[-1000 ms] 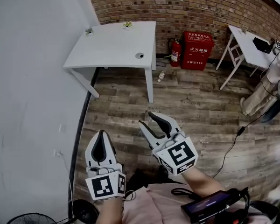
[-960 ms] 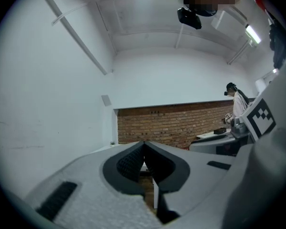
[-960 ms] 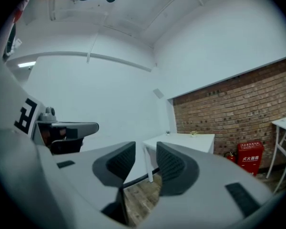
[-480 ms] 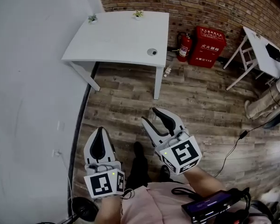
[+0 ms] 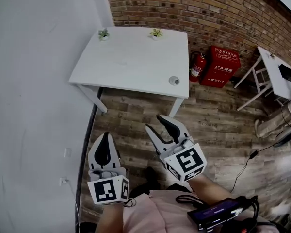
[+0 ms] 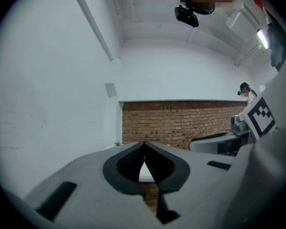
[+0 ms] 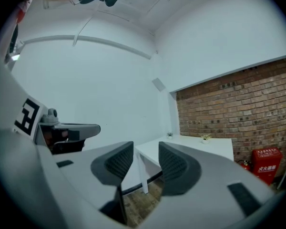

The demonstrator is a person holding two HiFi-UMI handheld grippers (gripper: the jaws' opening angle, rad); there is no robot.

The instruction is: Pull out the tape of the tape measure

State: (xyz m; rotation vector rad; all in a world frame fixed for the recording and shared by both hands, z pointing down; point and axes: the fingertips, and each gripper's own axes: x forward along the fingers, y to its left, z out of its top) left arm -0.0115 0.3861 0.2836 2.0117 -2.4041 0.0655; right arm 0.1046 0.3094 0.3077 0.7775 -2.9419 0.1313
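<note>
No tape measure shows in any view. My left gripper point(image 5: 104, 136) hangs at the lower left of the head view, above the wooden floor, its jaws pressed together with nothing between them; the left gripper view shows the same shut tips point(image 6: 144, 144). To its right, my right gripper point(image 5: 155, 123) stands partly open and empty. In the right gripper view its jaws point(image 7: 145, 151) have a clear gap and point toward the white table point(image 7: 195, 144). Both grippers are short of the white table point(image 5: 136, 57), whose top is bare apart from two small plants.
Two small potted plants point(image 5: 104, 33) point(image 5: 156, 32) stand at the table's far edge and a round grommet point(image 5: 173, 80) near its right corner. A fire extinguisher point(image 5: 197, 67) and red box point(image 5: 219, 67) stand by the brick wall. A second white table point(image 5: 276, 74) is at right, with a cable point(image 5: 242, 164) on the floor.
Both grippers and the person have travelled forward toward the white table, which now lies nearer and more centred in the head view. The jaws look the same as before.
</note>
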